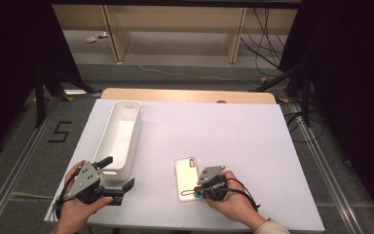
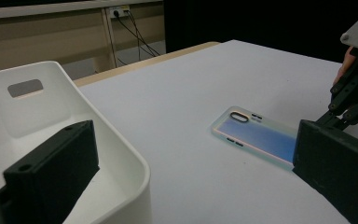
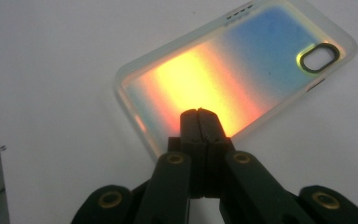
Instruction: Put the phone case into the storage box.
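Observation:
An iridescent phone case [image 1: 186,176] lies flat on the white table [image 1: 233,131], camera cutout toward the far side. My right gripper [image 1: 185,193] is shut, its jaws pressed together with nothing between them. In the right gripper view the tip [image 3: 199,113] sits over the long edge of the case [image 3: 233,70]. My left gripper [image 1: 118,172] is open at the near end of a long white bin [image 1: 121,105]. One of its jaws hangs over the bin's near corner [image 2: 121,154], the other toward the case [image 2: 256,133]. The right gripper [image 2: 354,93] shows beyond that.
The bin runs along the table's left side and looks empty, with a handle slot [image 2: 24,87] in its end wall. A wooden strip [image 1: 185,95] edges the table's far side. Beyond lie floor, cables and black stands.

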`<state>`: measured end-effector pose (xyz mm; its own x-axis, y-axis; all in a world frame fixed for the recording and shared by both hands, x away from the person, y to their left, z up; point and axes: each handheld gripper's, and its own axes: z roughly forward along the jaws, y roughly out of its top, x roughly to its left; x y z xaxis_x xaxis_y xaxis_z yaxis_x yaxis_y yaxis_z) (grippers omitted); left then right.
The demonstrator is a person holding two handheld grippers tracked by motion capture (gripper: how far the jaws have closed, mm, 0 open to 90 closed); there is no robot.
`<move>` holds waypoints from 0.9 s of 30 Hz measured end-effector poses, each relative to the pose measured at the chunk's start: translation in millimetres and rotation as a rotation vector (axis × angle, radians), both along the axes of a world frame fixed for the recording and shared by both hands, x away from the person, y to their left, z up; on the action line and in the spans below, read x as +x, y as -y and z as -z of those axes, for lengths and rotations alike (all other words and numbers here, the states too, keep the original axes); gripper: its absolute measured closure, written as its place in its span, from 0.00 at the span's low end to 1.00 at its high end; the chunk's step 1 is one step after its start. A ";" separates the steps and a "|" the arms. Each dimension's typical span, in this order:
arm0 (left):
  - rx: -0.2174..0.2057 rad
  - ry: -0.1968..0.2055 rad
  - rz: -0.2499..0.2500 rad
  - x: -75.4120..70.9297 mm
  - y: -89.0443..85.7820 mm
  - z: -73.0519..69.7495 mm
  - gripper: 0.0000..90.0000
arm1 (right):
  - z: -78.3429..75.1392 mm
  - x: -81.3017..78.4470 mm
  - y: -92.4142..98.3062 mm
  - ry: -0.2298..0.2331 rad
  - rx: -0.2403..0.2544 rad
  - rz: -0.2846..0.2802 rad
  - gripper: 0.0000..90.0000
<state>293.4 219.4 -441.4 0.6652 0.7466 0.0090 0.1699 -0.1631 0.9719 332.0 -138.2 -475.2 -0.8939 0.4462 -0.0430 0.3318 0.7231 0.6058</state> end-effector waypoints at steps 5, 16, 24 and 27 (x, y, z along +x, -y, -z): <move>-0.001 0.001 0.000 -0.1 0.0 0.0 0.00 | -2.9 2.9 4.5 0.009 -0.008 0.029 1.00; -0.002 0.000 0.001 0.0 0.0 0.1 0.00 | -4.0 3.2 5.3 -0.013 0.004 0.029 1.00; -0.002 0.000 0.000 -0.2 -0.1 0.0 0.00 | -3.9 2.2 3.8 -0.015 -0.036 0.018 1.00; -0.001 0.001 0.001 -0.1 -0.2 0.0 0.00 | -5.0 2.6 4.4 -0.016 -0.053 0.022 1.00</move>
<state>293.2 219.5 -441.5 0.6659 0.7460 0.0093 0.1683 -0.1625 0.9722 334.6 -142.7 -470.1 -0.8845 0.4635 -0.0530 0.3573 0.7461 0.5618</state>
